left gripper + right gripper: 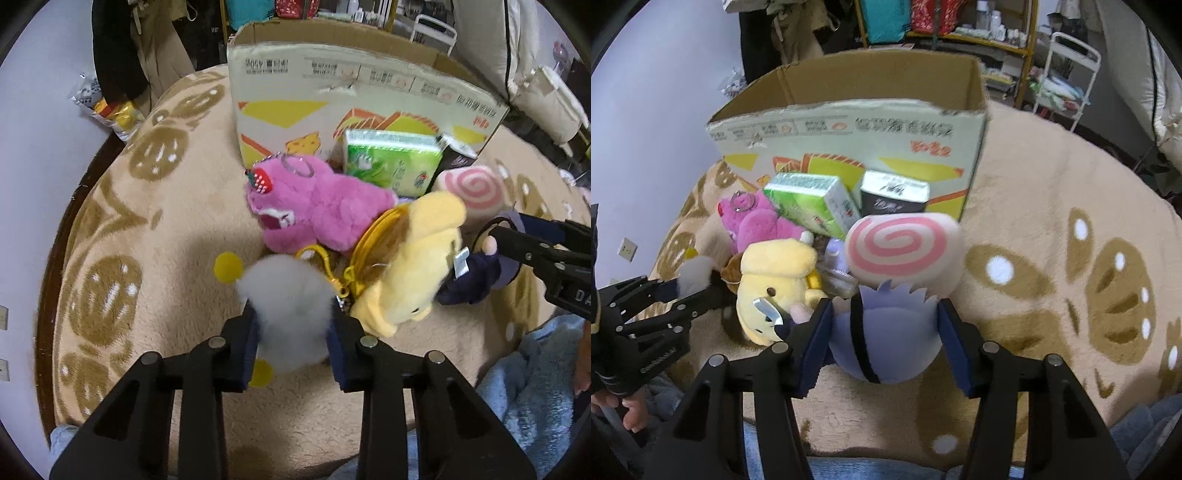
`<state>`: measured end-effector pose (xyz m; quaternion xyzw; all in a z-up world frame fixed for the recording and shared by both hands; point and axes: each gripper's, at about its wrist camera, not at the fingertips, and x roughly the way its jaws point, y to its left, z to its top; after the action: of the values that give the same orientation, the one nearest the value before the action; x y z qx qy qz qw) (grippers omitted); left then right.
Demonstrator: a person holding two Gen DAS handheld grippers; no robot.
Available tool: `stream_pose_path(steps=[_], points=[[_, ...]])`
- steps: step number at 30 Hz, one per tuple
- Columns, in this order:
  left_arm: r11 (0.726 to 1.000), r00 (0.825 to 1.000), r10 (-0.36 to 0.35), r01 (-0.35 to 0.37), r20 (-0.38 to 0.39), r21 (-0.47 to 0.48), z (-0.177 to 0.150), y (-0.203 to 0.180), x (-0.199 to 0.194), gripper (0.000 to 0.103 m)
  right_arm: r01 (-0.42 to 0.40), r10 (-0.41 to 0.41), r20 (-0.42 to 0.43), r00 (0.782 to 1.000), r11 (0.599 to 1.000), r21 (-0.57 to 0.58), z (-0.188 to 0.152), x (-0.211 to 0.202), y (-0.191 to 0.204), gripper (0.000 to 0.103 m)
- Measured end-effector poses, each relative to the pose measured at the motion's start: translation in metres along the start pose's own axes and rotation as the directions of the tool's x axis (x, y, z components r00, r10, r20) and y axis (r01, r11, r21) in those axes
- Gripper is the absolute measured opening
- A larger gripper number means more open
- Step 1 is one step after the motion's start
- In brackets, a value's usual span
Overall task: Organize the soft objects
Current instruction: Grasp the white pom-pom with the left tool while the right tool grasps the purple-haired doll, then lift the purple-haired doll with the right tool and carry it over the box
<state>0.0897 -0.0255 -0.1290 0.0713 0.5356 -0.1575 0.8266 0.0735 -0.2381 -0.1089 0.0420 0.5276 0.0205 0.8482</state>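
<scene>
Two grips to check before lifting. Cardboard box (849,122) stands open at 12 o'clock, behind the pile on the beige blanket (1052,206). Right tool (882,332) straddles the purple plush (886,343); pad contact is unclear, so squeeze first. Left tool (291,325) is clamped on the white fluffy toy (288,302) at 6 o'clock; lift straight, since the yellow clip (314,254) may snag.

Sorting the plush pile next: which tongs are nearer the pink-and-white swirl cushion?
Right. The right tongs grip a lavender plush toy just below the swirl cushion; the left tongs clamp a white fluffy pom-pom beyond the yellow plush.
</scene>
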Motion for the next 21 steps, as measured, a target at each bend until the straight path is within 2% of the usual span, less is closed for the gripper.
stream_pose_path(steps=[6, 12, 14, 17, 21], points=[[1.000, 0.996, 0.020, -0.020, 0.087, 0.001, -0.003, 0.001, -0.022, 0.031, 0.024, -0.029, 0.101, 0.994, 0.999, 0.046, -0.001, -0.028, -0.011, 0.060], [0.998, 0.975, 0.062, -0.066, 0.215, 0.012, -0.006, -0.004, -0.053, 0.032, 0.053, -0.075, 0.257, 0.963, 0.995, 0.090, -0.001, -0.065, -0.019, 0.060], [0.997, 0.963, 0.066, -0.072, 0.260, 0.011, -0.006, -0.004, -0.065, 0.032, 0.052, -0.081, 0.311, 0.947, 0.994, 0.101, -0.001, -0.078, -0.023, 0.060], [0.994, 0.934, 0.096, -0.106, 0.345, 0.012, -0.006, -0.009, -0.085, 0.032, 0.041, -0.078, 0.385, 0.920, 0.994, 0.104, -0.002, -0.096, -0.024, 0.060], [0.993, 0.904, 0.098, -0.114, 0.417, 0.015, -0.003, -0.015, -0.105, 0.032, 0.017, -0.062, 0.463, 0.884, 0.995, 0.100, 0.001, -0.114, -0.026, 0.060]])
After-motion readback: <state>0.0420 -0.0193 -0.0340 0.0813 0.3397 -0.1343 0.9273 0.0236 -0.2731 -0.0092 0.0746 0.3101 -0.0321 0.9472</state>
